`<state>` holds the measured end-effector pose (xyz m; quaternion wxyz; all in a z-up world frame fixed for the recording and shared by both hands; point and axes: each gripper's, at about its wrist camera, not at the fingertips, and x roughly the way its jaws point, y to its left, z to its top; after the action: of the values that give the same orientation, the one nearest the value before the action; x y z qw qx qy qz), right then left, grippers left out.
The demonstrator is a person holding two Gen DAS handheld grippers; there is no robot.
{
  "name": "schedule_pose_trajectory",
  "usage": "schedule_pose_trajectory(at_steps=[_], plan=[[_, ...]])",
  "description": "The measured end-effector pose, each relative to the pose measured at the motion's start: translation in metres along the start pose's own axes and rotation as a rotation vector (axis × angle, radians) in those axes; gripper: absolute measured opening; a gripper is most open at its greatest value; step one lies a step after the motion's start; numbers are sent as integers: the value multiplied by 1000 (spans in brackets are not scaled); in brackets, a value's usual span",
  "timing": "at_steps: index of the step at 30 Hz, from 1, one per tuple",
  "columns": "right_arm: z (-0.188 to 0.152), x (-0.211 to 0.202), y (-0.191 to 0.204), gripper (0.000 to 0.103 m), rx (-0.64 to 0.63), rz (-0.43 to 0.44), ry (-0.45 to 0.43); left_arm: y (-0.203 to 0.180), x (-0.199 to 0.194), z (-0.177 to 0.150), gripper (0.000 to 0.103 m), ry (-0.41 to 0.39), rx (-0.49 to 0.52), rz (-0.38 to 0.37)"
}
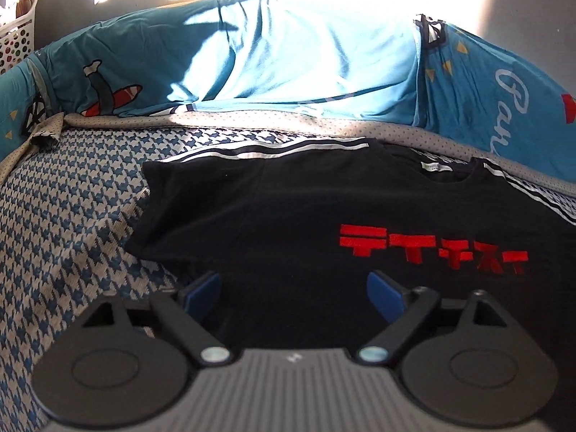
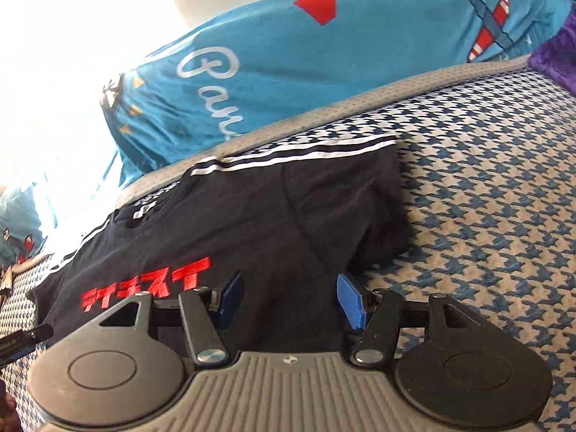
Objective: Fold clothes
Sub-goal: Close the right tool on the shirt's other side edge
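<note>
A black T-shirt [image 1: 288, 208] with red lettering and white-striped shoulders lies flat on a houndstooth bed cover [image 1: 64, 234], neck toward the far side. My left gripper [image 1: 293, 289] hovers open over the shirt's left half, near the left sleeve, its blue pads apart with only cloth below. In the right wrist view the same T-shirt [image 2: 252, 223] spreads out with its right sleeve near the middle. My right gripper [image 2: 288, 295] is open above the shirt's right side, by the sleeve's underarm, with nothing between its pads.
A teal quilt [image 1: 288, 64] with planes and white script lies heaped along the far side of the bed; the same teal quilt [image 2: 324, 64] fills the top of the right wrist view. A white perforated basket [image 1: 18, 36] stands far left. Purple cloth [image 2: 558, 54] shows at the far right. Bare houndstooth cover [image 2: 486, 216] lies right of the shirt.
</note>
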<state>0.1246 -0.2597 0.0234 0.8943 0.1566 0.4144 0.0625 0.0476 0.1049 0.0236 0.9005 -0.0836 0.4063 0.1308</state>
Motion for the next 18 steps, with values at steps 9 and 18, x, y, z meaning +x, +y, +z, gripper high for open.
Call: schedule_pose_trajectory(at_steps=[9,18], plan=[[8,13,-69,57,325,55,39,-28,12,-11,99,43,100,-25],[21,33,-61,57,347,24,-21,-26,16,-10,101,53,96,-34]])
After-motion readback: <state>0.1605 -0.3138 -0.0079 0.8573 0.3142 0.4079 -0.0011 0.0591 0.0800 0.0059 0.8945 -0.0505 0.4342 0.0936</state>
